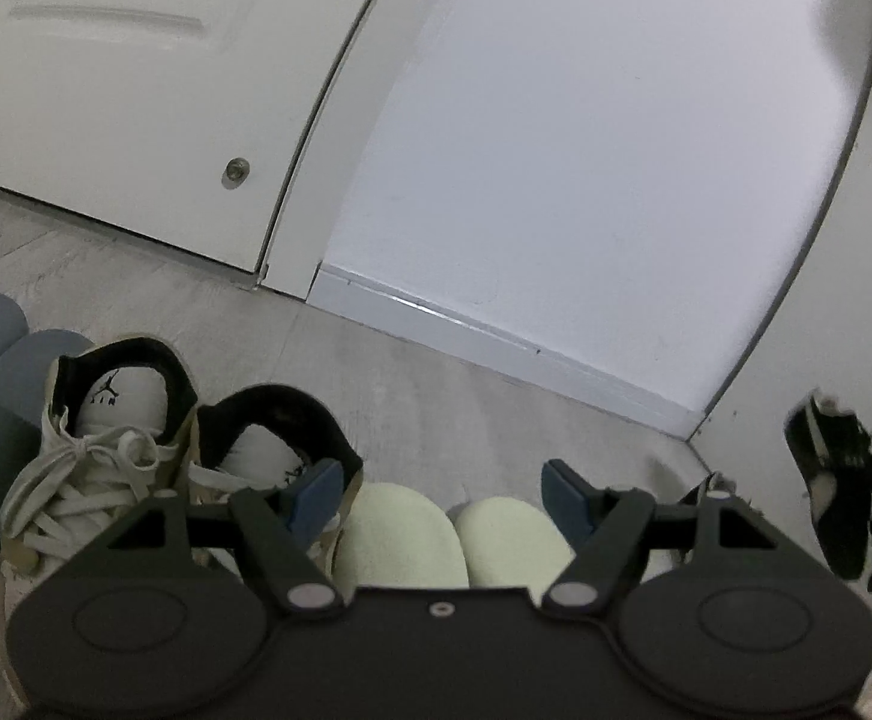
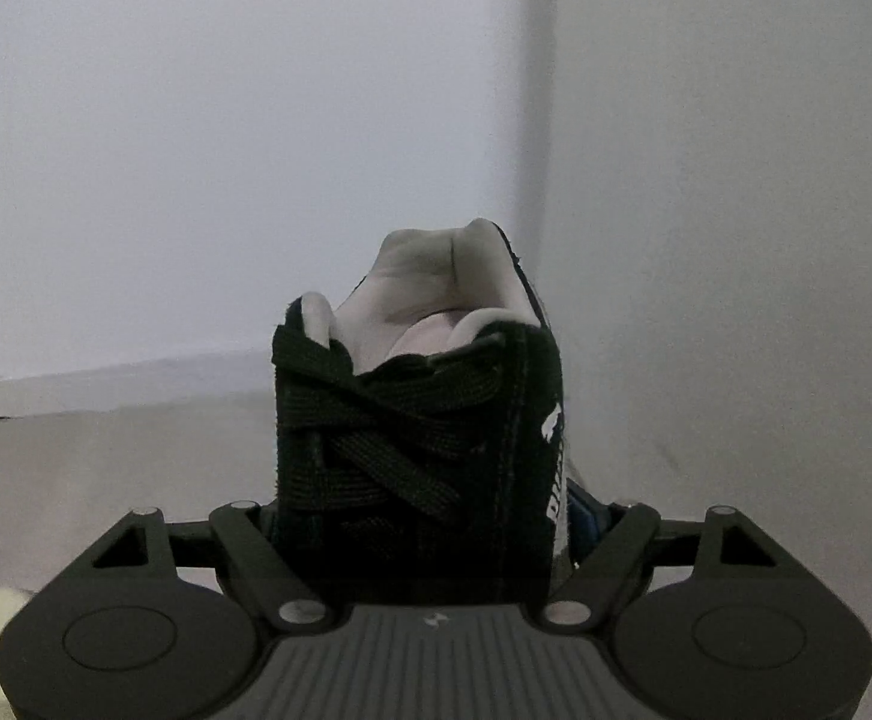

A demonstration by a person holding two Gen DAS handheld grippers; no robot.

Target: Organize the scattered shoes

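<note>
Pale grey floor [image 1: 436, 396] runs out to a white wall [image 1: 586, 150], with a white baseboard [image 1: 496, 336] along its foot. Far left, a white door [image 1: 111, 90] with a raised panel and a small round metal fitting [image 1: 236, 168] low down. On the right, another white surface [image 1: 856, 300] meets the wall at a corner.

Left wrist camera looks down low over floor [image 1: 436, 372] toward wall; right sits close facing a corner, sharing the black sneaker [image 2: 417, 420].
</note>
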